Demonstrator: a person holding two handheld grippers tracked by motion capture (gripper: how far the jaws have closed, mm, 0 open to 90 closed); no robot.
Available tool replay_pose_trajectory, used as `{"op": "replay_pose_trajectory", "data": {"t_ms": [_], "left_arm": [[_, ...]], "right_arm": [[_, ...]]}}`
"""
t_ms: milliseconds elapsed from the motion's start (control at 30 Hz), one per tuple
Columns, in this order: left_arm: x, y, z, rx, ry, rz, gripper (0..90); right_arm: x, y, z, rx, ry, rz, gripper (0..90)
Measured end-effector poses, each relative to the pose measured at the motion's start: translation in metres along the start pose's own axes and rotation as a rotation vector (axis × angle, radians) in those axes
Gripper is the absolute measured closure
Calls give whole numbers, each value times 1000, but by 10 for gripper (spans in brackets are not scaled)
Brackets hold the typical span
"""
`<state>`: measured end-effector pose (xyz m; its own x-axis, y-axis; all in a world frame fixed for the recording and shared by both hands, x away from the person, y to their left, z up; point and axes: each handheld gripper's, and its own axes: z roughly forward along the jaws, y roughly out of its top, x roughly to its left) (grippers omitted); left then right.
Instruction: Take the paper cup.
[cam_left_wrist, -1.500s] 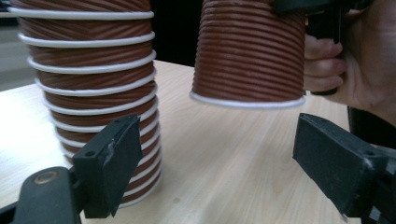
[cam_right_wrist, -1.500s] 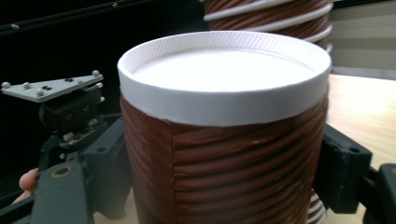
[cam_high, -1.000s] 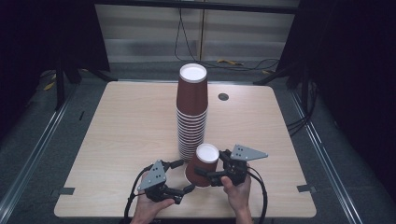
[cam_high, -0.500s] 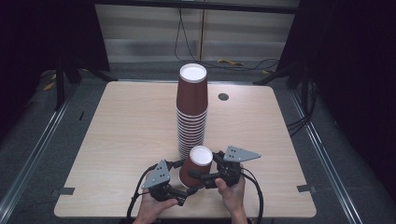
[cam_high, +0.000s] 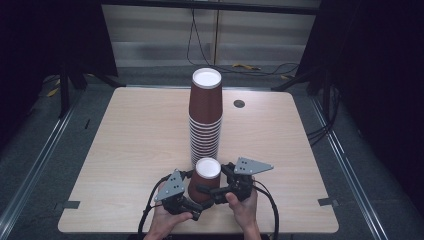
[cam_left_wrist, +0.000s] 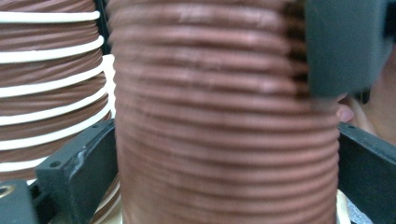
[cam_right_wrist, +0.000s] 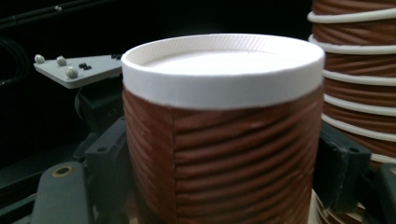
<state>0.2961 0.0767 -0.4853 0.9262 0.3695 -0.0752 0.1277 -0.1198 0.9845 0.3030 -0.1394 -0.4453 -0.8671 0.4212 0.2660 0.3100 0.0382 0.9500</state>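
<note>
We see the inverted brown ribbed paper cup (cam_high: 204, 181) standing upright on the tabletop (cam_high: 125, 150) just before the tall stack of brown paper cups (cam_high: 205, 120). The right gripper (cam_high: 210, 191) clamps its wall; the left gripper (cam_high: 192, 214), jaws just opened, flanks it loosely.

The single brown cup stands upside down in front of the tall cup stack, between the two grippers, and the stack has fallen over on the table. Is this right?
Not quite. The stack has not fallen over: the high view shows it standing upright on the table. The rest holds: the single cup stands upside down in front of it, between the left gripper and the right gripper.
</note>
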Motion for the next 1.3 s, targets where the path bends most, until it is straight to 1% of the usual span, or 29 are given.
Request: {"op": "replay_pose_trajectory", "data": {"t_ms": [33, 67, 100, 133, 167, 200, 233, 333, 400, 467, 500, 567, 600, 633, 767, 900, 933, 1033, 1100, 1200, 1233, 1267, 1300], "left_arm": [[0, 1, 0, -22, 2, 3, 68], [0, 1, 0, -27, -8, -10, 83], [0, 1, 0, -26, 7, -13, 79], [1, 1, 0, -21, -4, -11, 88], [1, 1, 0, -18, -3, -11, 89], [0, 1, -1, -17, 7, -10, 92], [1, 1, -1, -15, -9, -7, 96], [0, 1, -2, -11, -10, -8, 106], [0, 2, -2, -3, -3, -8, 111], [1, 3, -2, 11, -3, 2, 113], [2, 2, -2, 21, -8, 3, 116], [2, 2, -3, 34, -13, 4, 118], [2, 2, -3, 34, -13, 4, 118], [2, 2, -4, 48, -16, 6, 119], [4, 2, -6, 52, -14, -1, 122], [7, 3, -9, 75, -12, 2, 123], [7, 3, -9, 68, -14, -4, 123], [10, 3, -12, 80, -8, 2, 124], [11, 4, -14, 84, -7, -6, 124], [13, 5, -15, 94, -3, 0, 125], [14, 6, -16, 103, 1, 4, 125], [14, 6, -16, 103, 1, 4, 125], [16, 7, -18, 113, -5, 6, 125]], "right_arm": [[1, 0, 0, -7, 4, -5, 205], [1, 1, 0, -13, 6, -1, 204], [2, 1, 0, -14, 6, -1, 204], [1, 1, 0, -13, 8, -5, 202], [1, 1, 0, -8, 10, -7, 200], [1, 1, 1, -5, 12, -6, 198], [0, 1, 1, -4, 17, -2, 195], [0, 1, 1, -3, 19, -2, 188], [0, 2, 1, -2, 20, -2, 184], [0, 2, 2, 7, 21, -5, 178], [0, 2, 2, 10, 10, -1, 161], [0, 2, 2, 5, 6, -1, 135], [0, 2, 2, 3, 5, -1, 134], [0, 2, 2, 2, 5, -3, 134], [0, 3, 0, 0, -3, -5, 133], [-1, 4, -3, -8, -9, -3, 133], [-1, 4, -4, -10, -10, -2, 132], [-2, 5, -7, -20, -13, -3, 132], [-2, 5, -9, -23, -16, -3, 132], [-3, 5, -11, -23, -18, -5, 132], [-3, 5, -12, -22, -25, -7, 132], [-3, 5, -12, -22, -25, -7, 132], [-4, 5, -14, -26, -31, -8, 133]]}}
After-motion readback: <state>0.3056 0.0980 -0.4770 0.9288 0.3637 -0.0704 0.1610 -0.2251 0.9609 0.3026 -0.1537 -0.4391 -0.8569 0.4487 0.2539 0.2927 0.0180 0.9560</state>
